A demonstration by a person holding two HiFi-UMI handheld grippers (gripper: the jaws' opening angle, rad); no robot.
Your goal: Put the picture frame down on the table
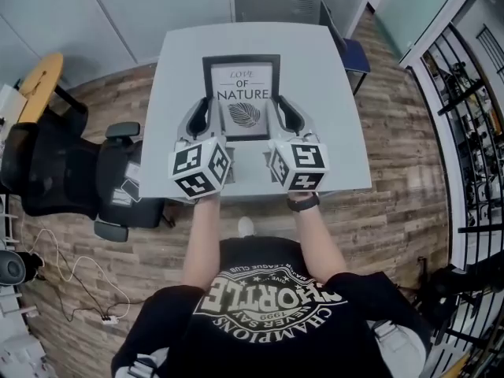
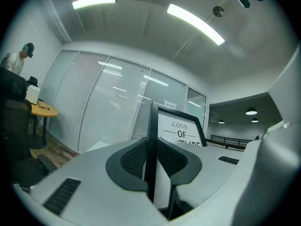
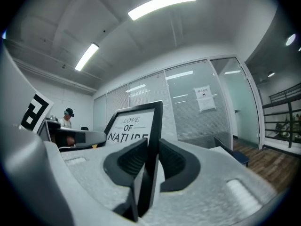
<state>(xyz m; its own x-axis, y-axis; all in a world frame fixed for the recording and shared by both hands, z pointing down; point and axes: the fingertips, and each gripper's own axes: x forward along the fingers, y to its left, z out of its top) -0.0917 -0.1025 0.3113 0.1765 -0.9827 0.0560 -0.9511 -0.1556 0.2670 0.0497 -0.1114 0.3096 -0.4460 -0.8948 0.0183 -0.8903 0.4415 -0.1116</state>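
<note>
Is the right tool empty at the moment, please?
No, the right gripper view shows the right tool shut on the black edge of the picture frame.

Picture frame [image 2: 181, 127] bottom behind jaws

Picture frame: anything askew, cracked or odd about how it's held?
Nothing stands out. The picture frame sits square between the left gripper and right gripper, each shut on one black side edge, over the table. The print reads upright; no crack or bend shows.
</note>
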